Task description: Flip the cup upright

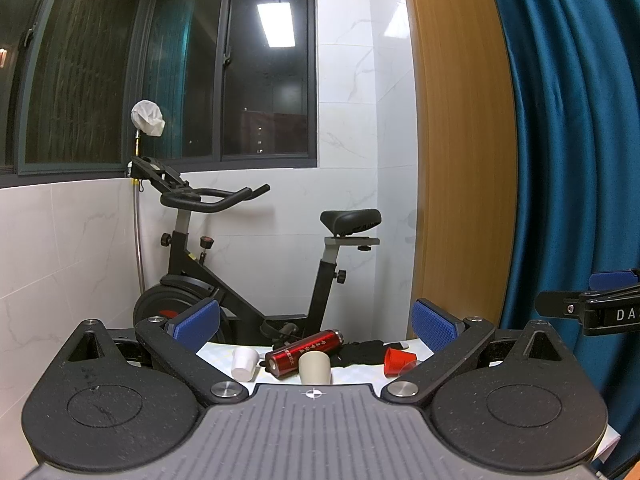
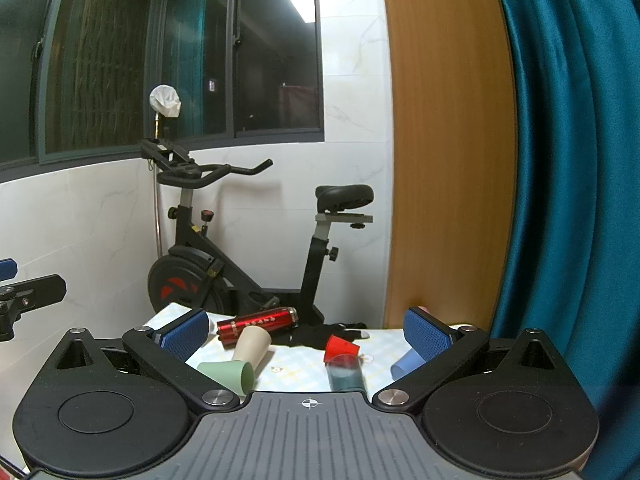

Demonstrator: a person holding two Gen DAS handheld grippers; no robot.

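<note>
Several cups lie on their sides on a small table with a pale checked cloth [image 2: 304, 364]. In the right wrist view: a beige cup [image 2: 252, 346], a green cup [image 2: 228, 374], a red cup [image 2: 341, 348], a clear cup [image 2: 346, 372] and a blue cup [image 2: 406, 364]. The left wrist view shows a white cup [image 1: 244, 362], the beige cup [image 1: 315, 367] and the red cup [image 1: 398, 361]. My left gripper [image 1: 316, 326] is open and empty, above the table's near side. My right gripper [image 2: 306, 334] is open and empty, likewise back from the cups.
A red metal bottle [image 2: 258, 325] lies on its side behind the cups, beside a black glove [image 2: 324, 334]. An exercise bike [image 2: 240, 256] stands behind the table by the tiled wall. A wooden panel [image 2: 448, 160] and teal curtain [image 2: 568, 160] are on the right.
</note>
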